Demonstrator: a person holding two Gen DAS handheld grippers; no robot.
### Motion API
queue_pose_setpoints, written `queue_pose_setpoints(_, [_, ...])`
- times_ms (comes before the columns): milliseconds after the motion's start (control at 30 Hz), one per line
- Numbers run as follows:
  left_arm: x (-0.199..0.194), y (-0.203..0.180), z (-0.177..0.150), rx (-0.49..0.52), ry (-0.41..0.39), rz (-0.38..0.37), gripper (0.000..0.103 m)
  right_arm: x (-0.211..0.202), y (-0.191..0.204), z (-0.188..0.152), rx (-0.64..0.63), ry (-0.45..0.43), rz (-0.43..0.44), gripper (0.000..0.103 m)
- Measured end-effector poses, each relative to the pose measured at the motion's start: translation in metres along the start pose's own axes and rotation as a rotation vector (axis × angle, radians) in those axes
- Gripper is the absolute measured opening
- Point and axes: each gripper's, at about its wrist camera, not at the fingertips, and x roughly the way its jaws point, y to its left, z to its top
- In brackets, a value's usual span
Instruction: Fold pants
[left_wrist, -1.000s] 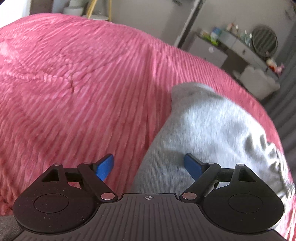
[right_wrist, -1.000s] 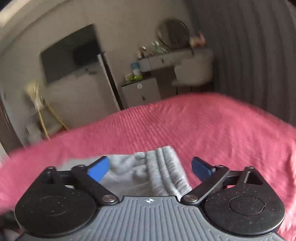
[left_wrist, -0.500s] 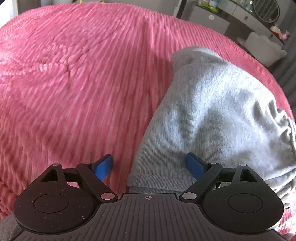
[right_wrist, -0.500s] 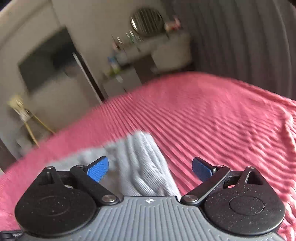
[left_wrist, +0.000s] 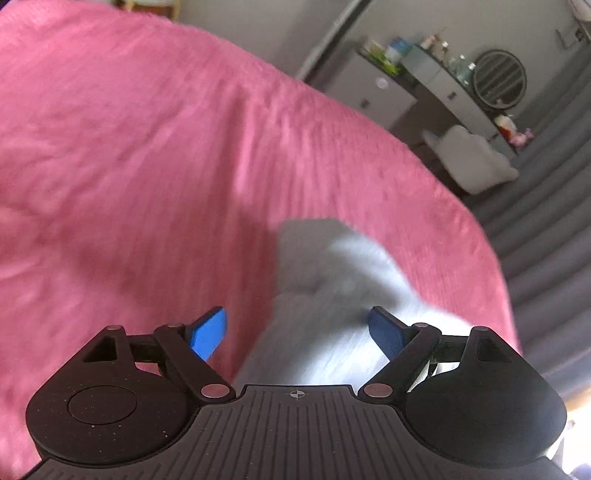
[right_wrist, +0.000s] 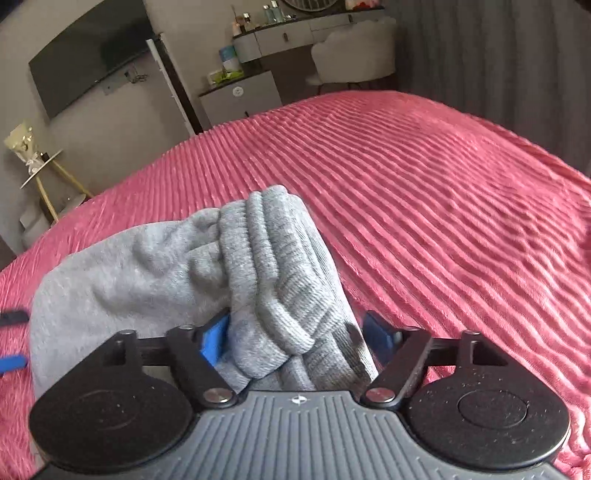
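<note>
Grey sweatpants (right_wrist: 155, 280) lie bunched on a pink ribbed bedspread (right_wrist: 424, 192), their ribbed waistband (right_wrist: 280, 280) running lengthwise away from the right tongs (right_wrist: 295, 332). Those tongs are closing, the waistband between the 2 blue pads but not visibly pinched. The left tongs (left_wrist: 297, 330) hang wide open and empty above the pants' other edge, in a blurred view. The right hand appears nearer the waistband, and the coming grasp looks to be its own.

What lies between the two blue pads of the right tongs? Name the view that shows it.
The ribbed waistband of the grey pants lies bunched between the closing right tongs, on the pink bedspread. The right wrist view shows it.
</note>
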Motion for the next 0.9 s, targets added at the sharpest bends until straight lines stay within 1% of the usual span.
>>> queue_pose_setpoints(33, [0.013, 0.001, 0.009, -0.009, 0.043, -0.011, 0.088, 0.002, -0.002, 0.001, 0.021, 0.009, 0.001, 0.086])
queue_pose_setpoints(100, [0.043, 0.005, 0.022, -0.040, 0.146, -0.020, 0.087, 0.005, -0.008, 0.000, 0.055, 0.024, 0.008, 0.089])
queue_pose_setpoints(133, [0.056, 0.009, 0.028, -0.060, 0.189, -0.052, 0.086, 0.003, -0.007, -0.002, 0.064, 0.026, 0.016, 0.089])
queue_pose_setpoints(167, [0.068, 0.013, 0.033, -0.085, 0.235, -0.103, 0.079, 0.004, -0.006, -0.003, 0.062, 0.025, 0.018, 0.089])
queue_pose_setpoints(200, [0.077, 0.018, 0.036, -0.122, 0.260, -0.142, 0.075, 0.006, -0.004, -0.004, 0.053, 0.024, 0.015, 0.090])
queue_pose_setpoints(233, [0.081, 0.022, 0.039, -0.147, 0.256, -0.154, 0.072, 0.012, -0.003, -0.005, 0.040, 0.025, 0.013, 0.090])
queue_pose_setpoints(267, [0.083, 0.023, 0.039, -0.140, 0.241, -0.169, 0.066, 0.016, -0.001, -0.004, 0.030, 0.028, 0.012, 0.090])
queue_pose_setpoints(300, [0.080, 0.022, 0.038, -0.106, 0.210, -0.182, 0.062, 0.016, 0.000, -0.005, 0.025, 0.029, 0.012, 0.090])
queue_pose_setpoints(333, [0.075, 0.019, 0.036, -0.051, 0.163, -0.193, 0.055, 0.020, 0.000, -0.004, 0.023, 0.029, 0.015, 0.091])
queue_pose_setpoints(367, [0.070, 0.017, 0.032, -0.016, 0.121, -0.202, 0.052, 0.020, -0.001, -0.005, 0.021, 0.027, 0.015, 0.092])
queue_pose_setpoints(400, [0.065, 0.015, 0.026, 0.018, 0.079, -0.204, 0.052, 0.022, 0.000, -0.005, 0.020, 0.028, 0.015, 0.093])
queue_pose_setpoints(433, [0.060, 0.012, 0.020, 0.054, 0.031, -0.187, 0.052, 0.022, 0.000, -0.006, 0.019, 0.029, 0.014, 0.094])
queue_pose_setpoints(467, [0.057, 0.007, 0.016, 0.089, -0.006, -0.175, 0.052, 0.023, 0.001, -0.006, 0.016, 0.031, 0.012, 0.095])
queue_pose_setpoints(500, [0.054, 0.001, 0.009, 0.149, -0.043, -0.150, 0.054, 0.024, 0.002, -0.007, 0.011, 0.034, 0.011, 0.096])
queue_pose_setpoints(533, [0.052, -0.004, 0.004, 0.195, -0.069, -0.096, 0.062, 0.024, 0.003, -0.007, 0.007, 0.035, 0.009, 0.096])
queue_pose_setpoints(567, [0.050, -0.009, 0.001, 0.217, -0.088, -0.049, 0.073, 0.024, 0.003, -0.007, 0.004, 0.035, 0.009, 0.096])
queue_pose_setpoints(633, [0.041, -0.019, -0.005, 0.246, -0.130, 0.044, 0.085, 0.024, 0.002, -0.007, 0.011, 0.038, 0.014, 0.097])
queue_pose_setpoints(667, [0.036, -0.022, -0.006, 0.249, -0.130, 0.071, 0.086, 0.024, 0.001, -0.007, 0.015, 0.040, 0.016, 0.097])
queue_pose_setpoints(800, [0.024, -0.023, -0.014, 0.230, -0.042, 0.065, 0.087, 0.026, -0.001, -0.005, 0.028, 0.053, 0.022, 0.097])
queue_pose_setpoints(900, [0.014, -0.020, -0.024, 0.238, -0.026, 0.074, 0.088, 0.025, -0.002, -0.002, 0.040, 0.070, 0.031, 0.097])
